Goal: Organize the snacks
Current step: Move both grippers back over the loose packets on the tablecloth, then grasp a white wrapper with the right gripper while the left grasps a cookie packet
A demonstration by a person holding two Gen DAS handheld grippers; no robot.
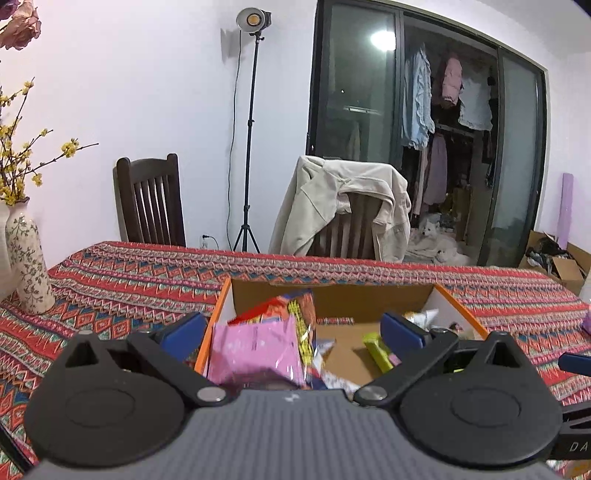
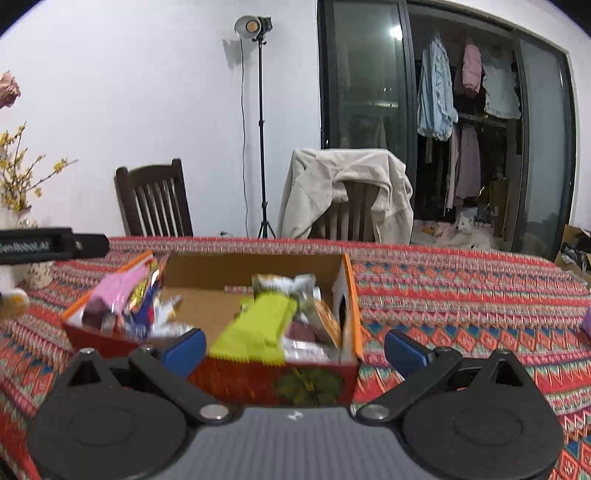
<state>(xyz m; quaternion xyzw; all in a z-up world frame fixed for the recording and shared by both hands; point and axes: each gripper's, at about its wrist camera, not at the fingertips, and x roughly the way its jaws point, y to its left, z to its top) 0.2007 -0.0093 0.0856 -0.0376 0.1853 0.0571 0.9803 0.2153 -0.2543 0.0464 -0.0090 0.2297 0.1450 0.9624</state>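
Left gripper (image 1: 295, 328) wide apart, holding nothing, over snack box (image 1: 221, 306) at 12 o'clock. Right gripper (image 2: 295, 345) also wide, empty. Pink packet (image 2: 118, 291) stands at box's 9 o'clock side, green packet (image 2: 255, 325) near 3 o'clock.

Ahead of my gripper I am seeing a white wall (image 1: 147, 92) rising behind the table with its patterned cloth (image 1: 369, 269). A studio lamp (image 1: 253, 18) is glowing on its tripod between a dark wooden chair (image 1: 151, 199) and another wearing a beige jacket (image 1: 343, 206). Farther right, clothes (image 1: 450, 96) are hanging behind dark glass doors (image 1: 354, 81), a white dog (image 2: 469, 230) lying below.
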